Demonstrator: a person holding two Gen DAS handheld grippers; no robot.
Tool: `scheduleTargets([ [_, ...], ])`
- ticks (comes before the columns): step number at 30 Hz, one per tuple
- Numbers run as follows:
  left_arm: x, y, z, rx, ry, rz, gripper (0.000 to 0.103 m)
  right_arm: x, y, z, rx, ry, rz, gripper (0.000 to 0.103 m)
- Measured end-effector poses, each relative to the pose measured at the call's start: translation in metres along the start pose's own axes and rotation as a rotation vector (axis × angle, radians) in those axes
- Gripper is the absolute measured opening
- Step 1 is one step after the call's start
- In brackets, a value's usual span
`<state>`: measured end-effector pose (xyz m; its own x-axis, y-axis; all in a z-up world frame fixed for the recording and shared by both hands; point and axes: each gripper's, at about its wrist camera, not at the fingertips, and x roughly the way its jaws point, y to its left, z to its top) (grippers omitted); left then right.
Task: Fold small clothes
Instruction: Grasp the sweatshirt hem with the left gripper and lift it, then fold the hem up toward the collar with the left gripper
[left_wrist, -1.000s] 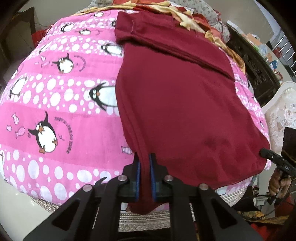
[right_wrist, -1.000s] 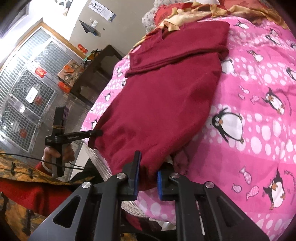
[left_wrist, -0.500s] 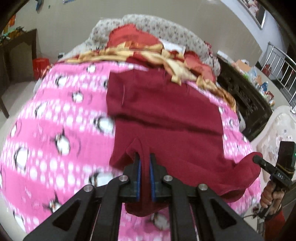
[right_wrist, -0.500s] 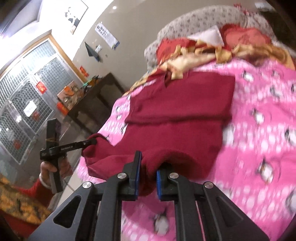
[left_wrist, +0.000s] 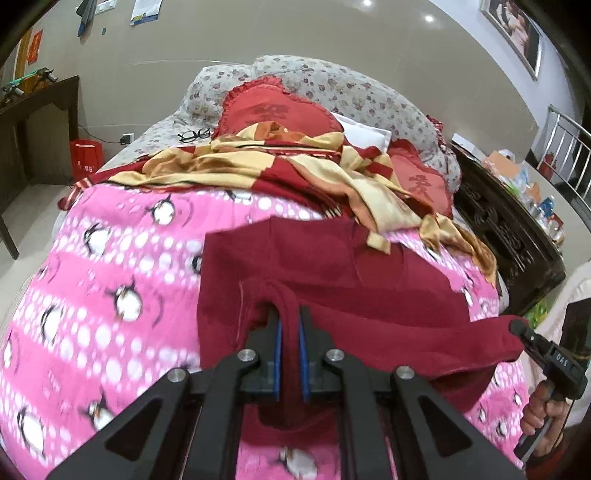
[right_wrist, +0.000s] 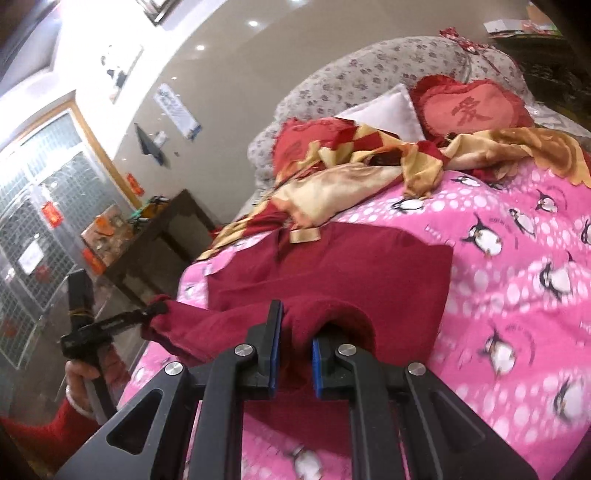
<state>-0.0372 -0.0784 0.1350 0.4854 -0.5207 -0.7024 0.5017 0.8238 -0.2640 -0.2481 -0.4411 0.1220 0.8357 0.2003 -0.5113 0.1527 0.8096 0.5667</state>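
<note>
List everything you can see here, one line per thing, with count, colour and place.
garment: one, dark red, on the blanket, its near edge lifted by both grippers
blanket: one, pink with penguins, covering the bed
cloth: one, gold and red, crumpled at the blanket's far end
heart cushions: two, red, near the head of the bed
pillow: one, white, between the cushions
quilt: one, grey floral, bunched behind the cushions
glasses: one pair, black, on the bed left of the cushion
bag: one, red, on the floor by the wall
left gripper: black with blue pads, shut on the garment
right gripper: black with blue pads, shut on the garment
</note>
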Motion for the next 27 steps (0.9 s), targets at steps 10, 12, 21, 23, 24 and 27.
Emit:
scheduleTargets([
  [10,0.083,0.000,0.034,-0.001,0.052,0.041,0.008,0.075,-0.053,0.042,0.152,0.067,-0.101,0.039],
  [12,0.093,0.006,0.038,-0.033,0.066,0.015,0.011,0.087,-0.062,0.046,0.182,0.112,-0.120,0.041],
  [21,0.047,0.018,0.063,-0.026,-0.068,0.010,0.063,0.039,-0.063,0.057,0.136,0.067,-0.033,0.047],
  [23,0.037,0.019,0.057,-0.016,-0.083,0.015,0.064,0.031,-0.058,0.058,0.111,0.052,-0.020,0.049],
  [24,0.031,0.020,0.052,-0.012,-0.088,0.016,0.064,0.033,-0.055,0.060,0.101,0.056,-0.025,0.050],
  [27,0.023,0.023,0.039,-0.001,-0.098,0.038,0.064,0.041,-0.049,0.068,0.062,0.058,-0.063,0.054],
])
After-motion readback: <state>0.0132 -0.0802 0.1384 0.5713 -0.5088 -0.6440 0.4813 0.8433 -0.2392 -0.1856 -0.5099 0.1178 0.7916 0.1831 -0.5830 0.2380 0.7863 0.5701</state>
